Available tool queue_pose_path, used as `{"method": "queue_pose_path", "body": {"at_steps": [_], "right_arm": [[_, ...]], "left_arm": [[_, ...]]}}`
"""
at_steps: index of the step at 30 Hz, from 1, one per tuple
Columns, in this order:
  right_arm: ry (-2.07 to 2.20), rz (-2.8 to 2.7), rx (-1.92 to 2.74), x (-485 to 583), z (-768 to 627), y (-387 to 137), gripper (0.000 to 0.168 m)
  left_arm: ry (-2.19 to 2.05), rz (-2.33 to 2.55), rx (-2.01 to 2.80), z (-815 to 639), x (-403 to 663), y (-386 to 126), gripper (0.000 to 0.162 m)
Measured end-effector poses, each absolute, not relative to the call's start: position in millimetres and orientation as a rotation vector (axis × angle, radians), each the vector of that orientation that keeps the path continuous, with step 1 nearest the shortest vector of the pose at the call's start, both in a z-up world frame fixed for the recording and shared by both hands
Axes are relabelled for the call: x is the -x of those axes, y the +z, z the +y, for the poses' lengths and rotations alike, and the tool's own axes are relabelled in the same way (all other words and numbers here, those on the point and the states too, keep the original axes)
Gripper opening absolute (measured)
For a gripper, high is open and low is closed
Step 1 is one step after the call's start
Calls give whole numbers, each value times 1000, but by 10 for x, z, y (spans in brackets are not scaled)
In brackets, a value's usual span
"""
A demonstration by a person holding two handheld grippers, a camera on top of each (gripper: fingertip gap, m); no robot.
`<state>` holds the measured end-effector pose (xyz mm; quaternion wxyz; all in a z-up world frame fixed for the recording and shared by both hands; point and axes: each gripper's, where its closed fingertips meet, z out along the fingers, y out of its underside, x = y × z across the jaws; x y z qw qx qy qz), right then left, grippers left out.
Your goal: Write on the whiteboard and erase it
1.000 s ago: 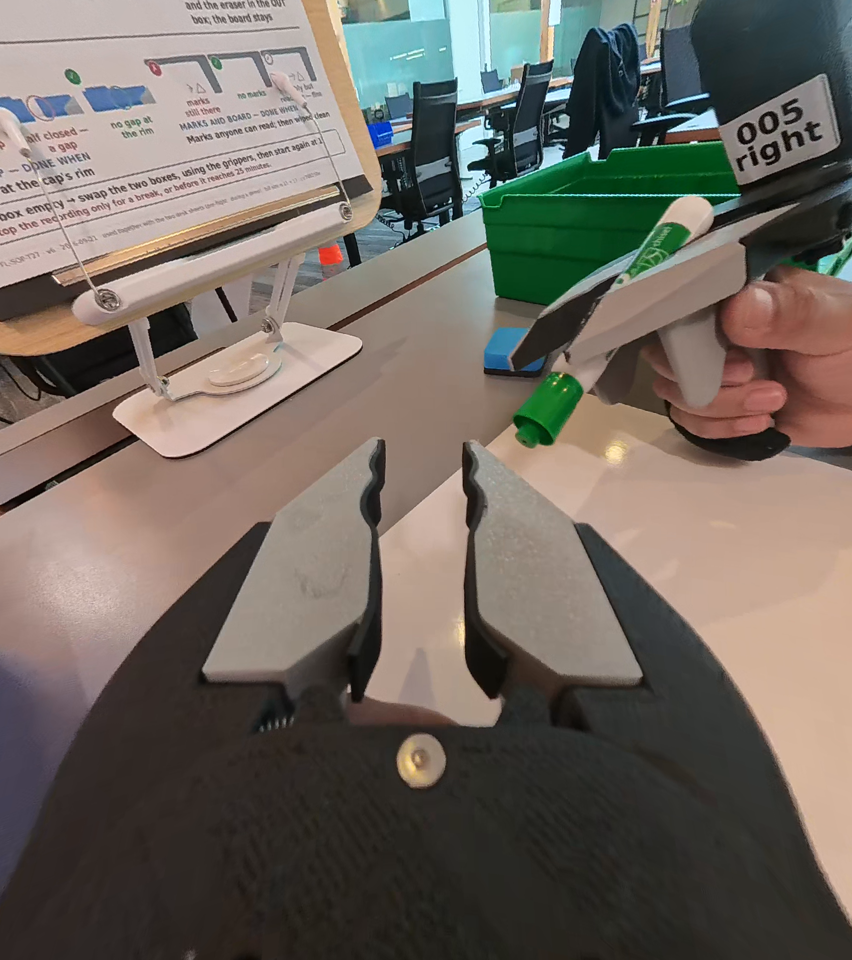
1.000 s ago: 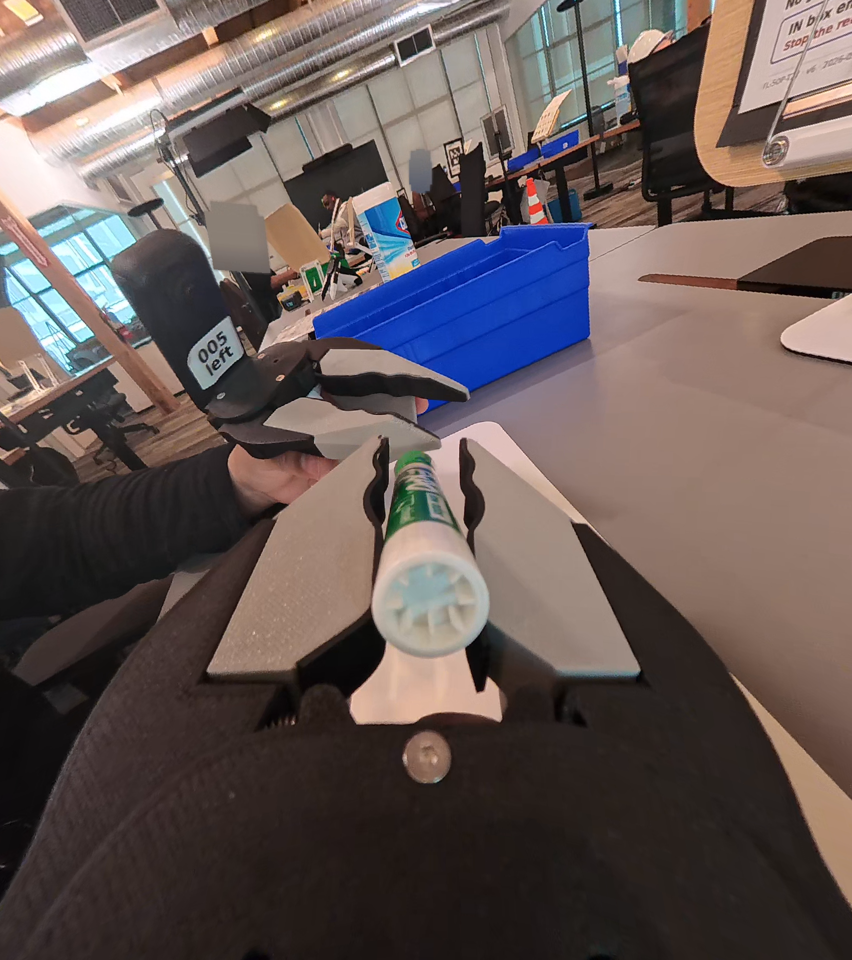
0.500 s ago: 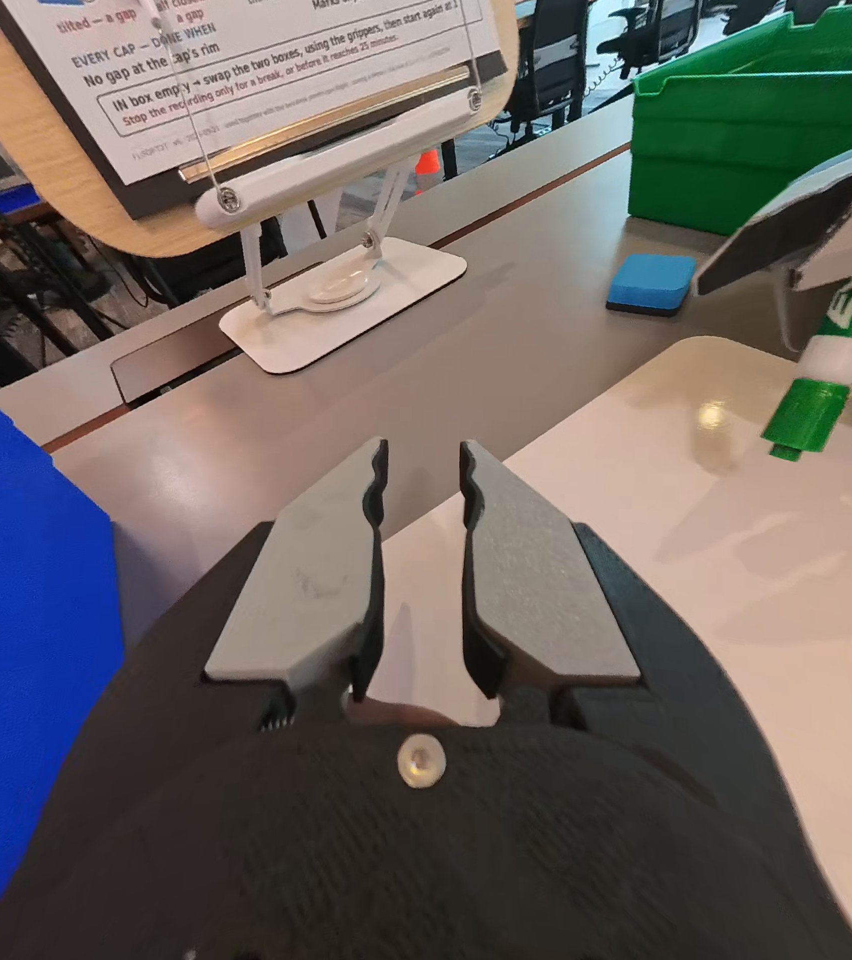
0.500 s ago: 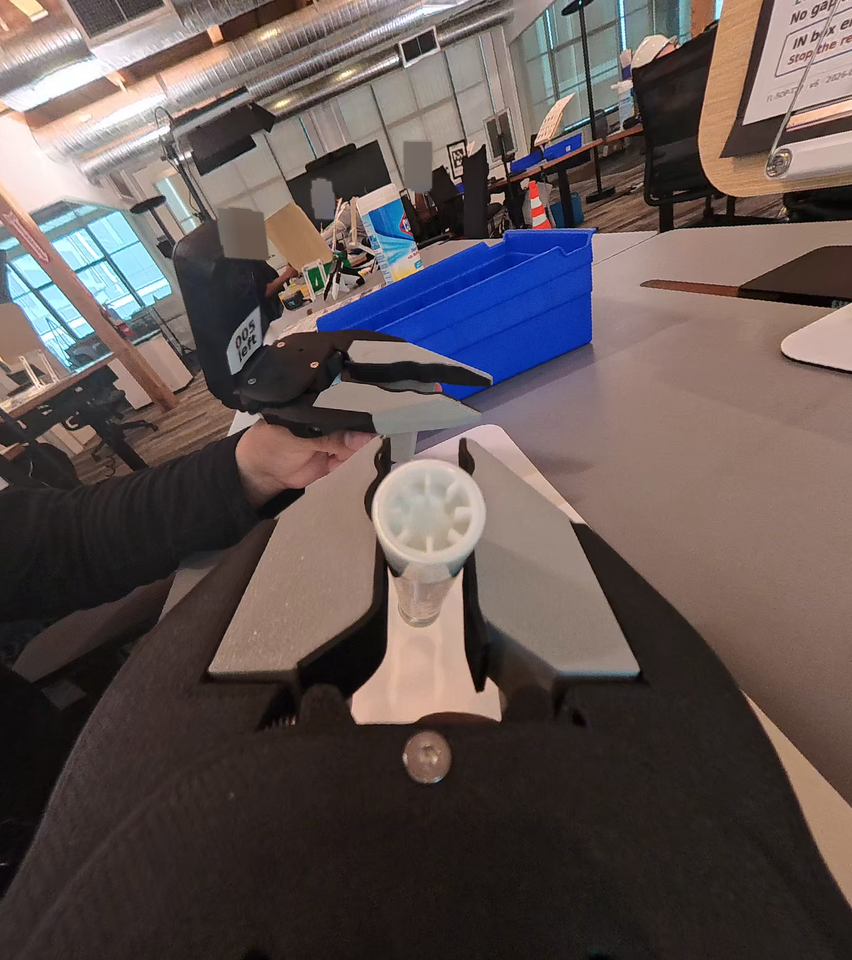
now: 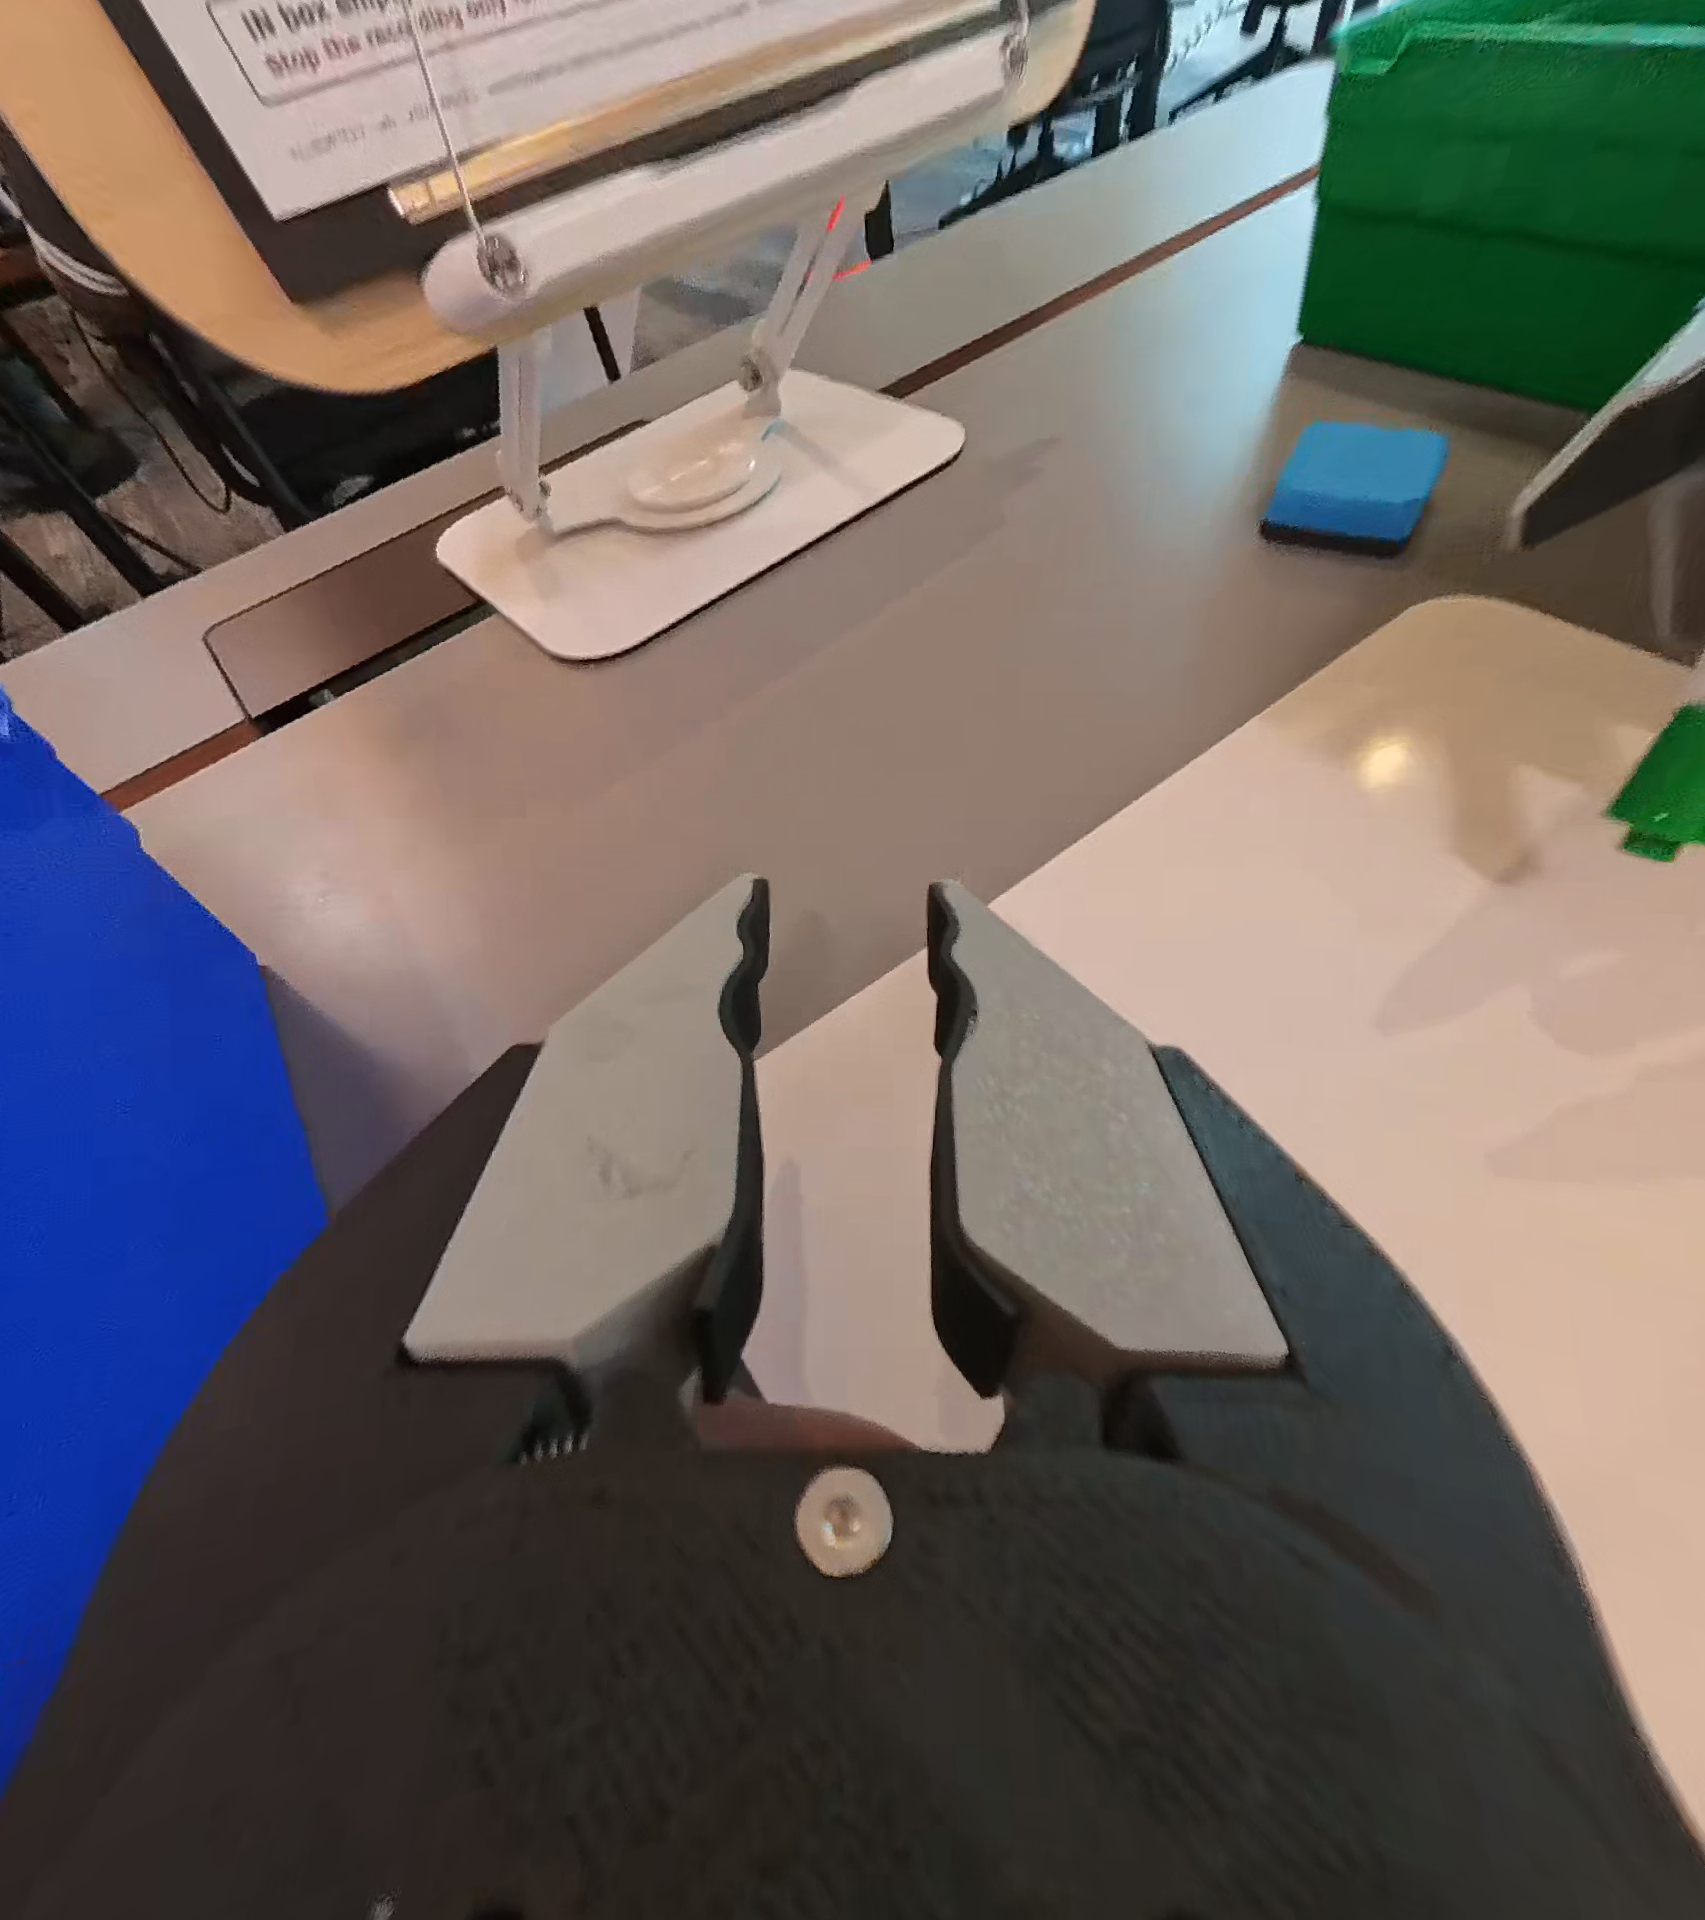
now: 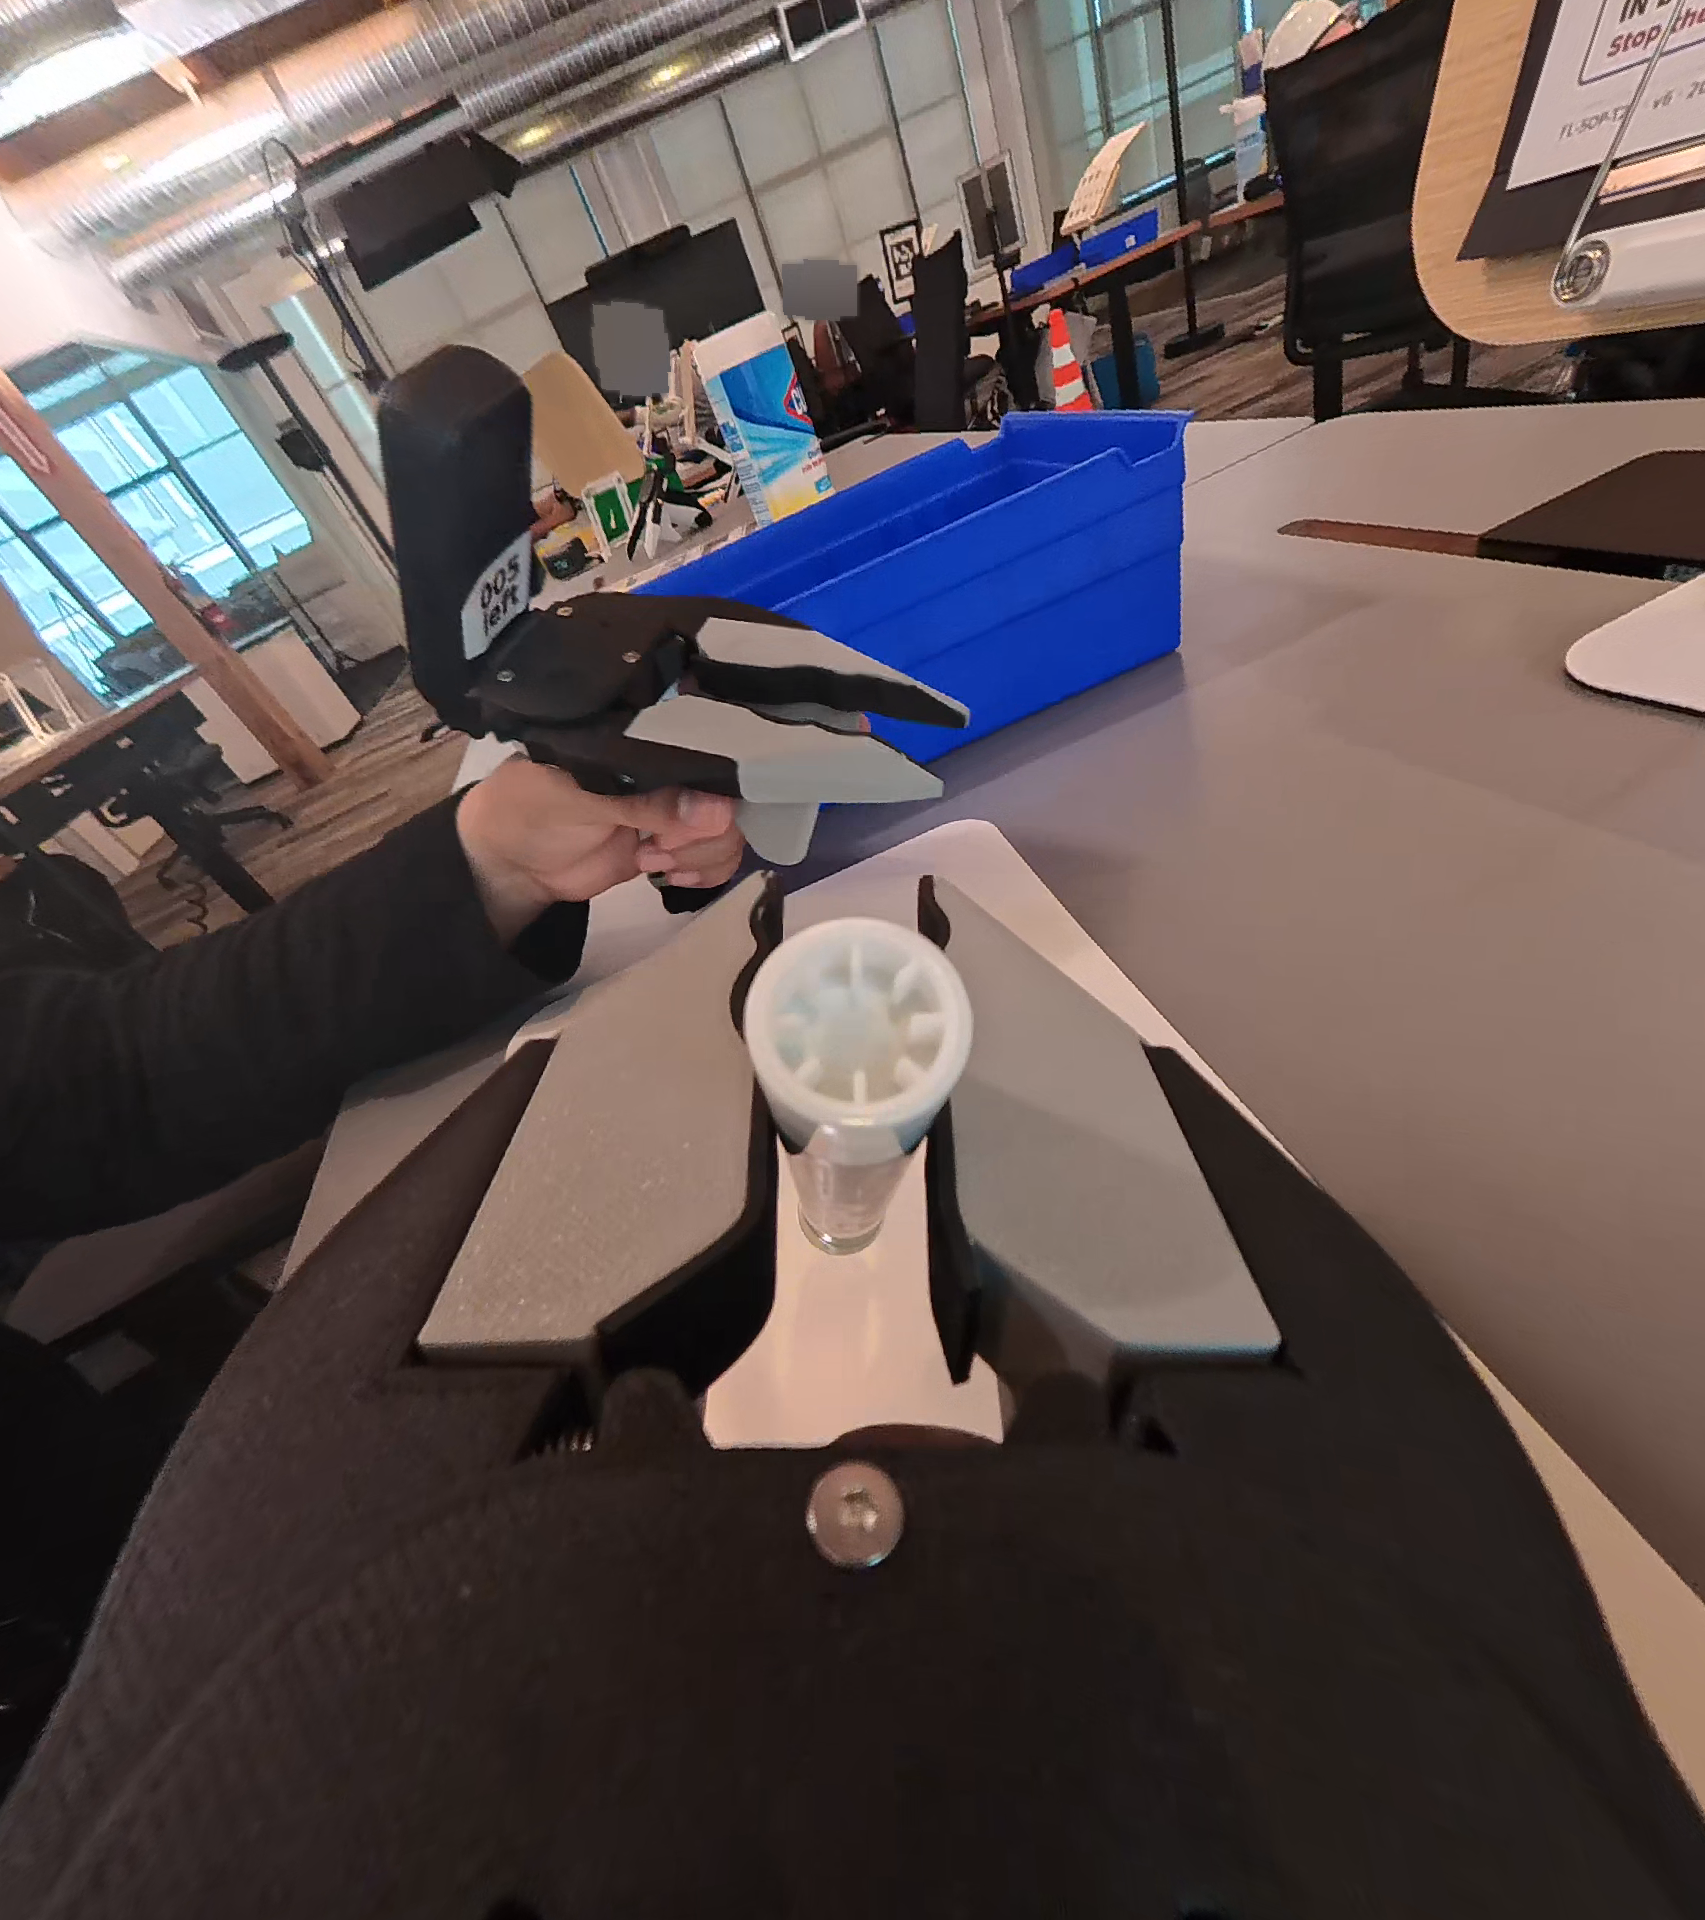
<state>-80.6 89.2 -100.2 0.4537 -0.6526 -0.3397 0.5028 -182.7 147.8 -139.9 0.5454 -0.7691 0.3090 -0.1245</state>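
My left gripper (image 5: 848, 920) is open and empty, low over the near left corner of the white whiteboard (image 5: 1347, 1091). My right gripper (image 6: 846, 909) is shut on a marker (image 6: 856, 1034) whose white butt end faces the camera. In the left wrist view the right gripper (image 5: 1617, 520) holds the marker with its green cap (image 5: 1700, 774) on, pointing down just above the board. A blue eraser (image 5: 1357, 499) lies on the grey table beyond the board. The left gripper (image 6: 947, 753) shows in the right wrist view, held by a hand above the board's far corner (image 6: 993, 862).
A blue bin (image 5: 48, 1091) stands close on the left, also seen in the right wrist view (image 6: 983, 582). A green bin (image 5: 1554, 187) stands at the back right. A white document stand (image 5: 702, 488) with a printed sheet is behind the board. Office desks and chairs lie beyond. Left tips to right tips: about 12 cm. To reach the blue eraser (image 5: 1357, 499) in a straight line is about 20 cm for my right fingers, about 25 cm for my left.
The left gripper has drawn back and to the left, bringing the blue bin into view. The right gripper has tipped the marker from slanted to nearly upright, cap down over the board.
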Motion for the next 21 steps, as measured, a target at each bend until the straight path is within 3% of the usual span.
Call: {"method": "queue_pose_path", "body": {"at_steps": [4,12,21], "right_arm": [[1238,-847,1591,812,868,-964,24],[1238,-864,1585,839,837,-962,24],[1301,-834,1538,837,803,-844,24]], "left_arm": [[-336,759,1834,1500,1749,-1508,28],[-725,541,1762,1431,1551,-1256,25],[-563,969,1664,1036,1097,-1362,32]]}}
